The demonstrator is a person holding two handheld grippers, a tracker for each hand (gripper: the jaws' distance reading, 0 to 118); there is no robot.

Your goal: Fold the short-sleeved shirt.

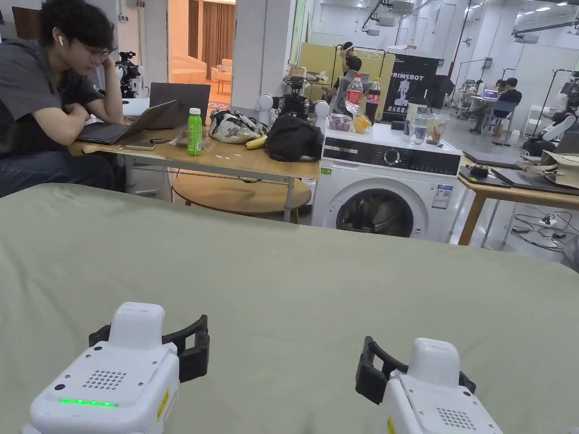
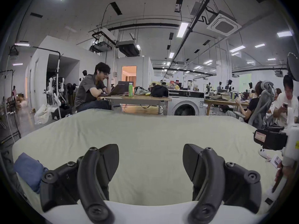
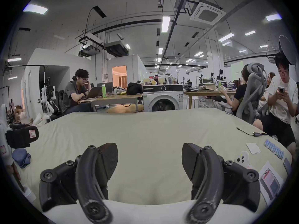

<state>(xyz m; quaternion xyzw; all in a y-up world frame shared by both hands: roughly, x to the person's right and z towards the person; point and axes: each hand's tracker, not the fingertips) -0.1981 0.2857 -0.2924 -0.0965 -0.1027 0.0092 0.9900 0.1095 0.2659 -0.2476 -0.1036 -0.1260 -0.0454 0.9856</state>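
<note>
From the head view we hold the left gripper [image 1: 192,349] and the right gripper [image 1: 370,367] low over the near part of a pale green bed sheet [image 1: 294,271], and no garment lies between them. In the left gripper view our jaws stand wide apart over bare sheet, and a crumpled blue bundle [image 2: 28,169], probably the short-sleeved shirt, sits at the near left edge, partly cut off. In the right gripper view the jaws are equally spread and empty; the bundle [image 3: 21,157] lies far left, its shape hard to read. We judge folding not yet begun.
</note>
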